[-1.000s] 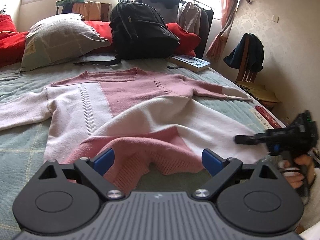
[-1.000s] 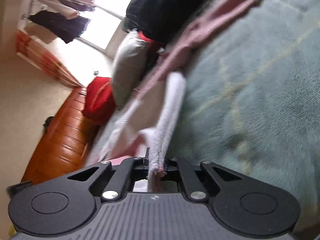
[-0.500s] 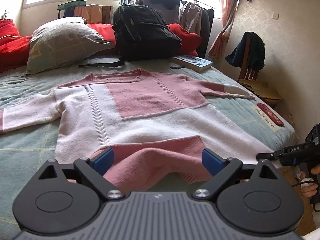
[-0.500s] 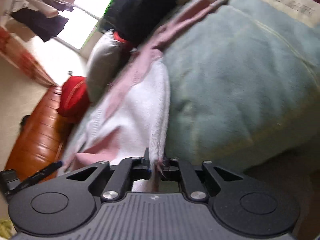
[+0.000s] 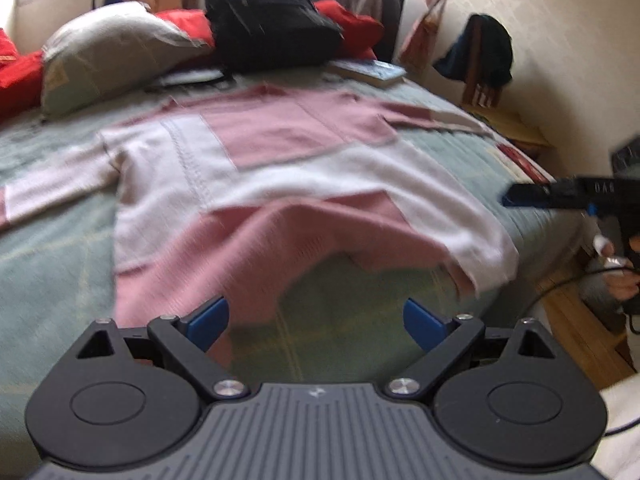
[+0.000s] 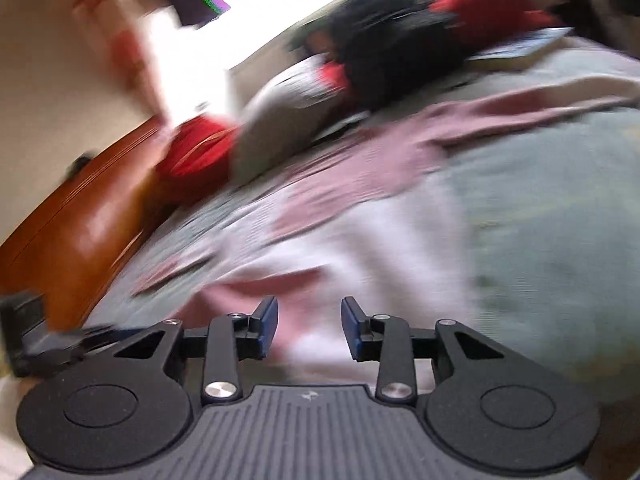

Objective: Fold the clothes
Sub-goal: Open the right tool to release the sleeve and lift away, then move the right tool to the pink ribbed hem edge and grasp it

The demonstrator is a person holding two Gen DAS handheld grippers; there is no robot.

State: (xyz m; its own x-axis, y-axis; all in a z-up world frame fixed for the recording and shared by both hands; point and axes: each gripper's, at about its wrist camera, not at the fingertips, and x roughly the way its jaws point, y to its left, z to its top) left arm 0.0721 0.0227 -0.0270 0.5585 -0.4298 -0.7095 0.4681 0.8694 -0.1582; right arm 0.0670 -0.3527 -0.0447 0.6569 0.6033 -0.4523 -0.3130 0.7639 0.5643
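Note:
A pink and white knit sweater lies spread face up on the green bedspread, sleeves out to both sides, its hem rumpled near the bed's front edge. My left gripper hovers just before the hem, wide open, nothing between its blue pads. Off the bed's right side my right gripper is seen side-on, a hand on its handle. In the blurred right wrist view the right gripper has its jaws opening; the sweater lies beyond them and nothing is pinched.
At the bed's head lie a grey pillow, red cushions, a black backpack and a book. A wooden chair with dark clothing stands by the right wall. A wooden board runs along the bed's far side.
The right gripper let go of the sweater's white hem corner and rose, rolling toward level. The sweater settled flatter on the bed. The left gripper drew back a little toward the bed's front edge.

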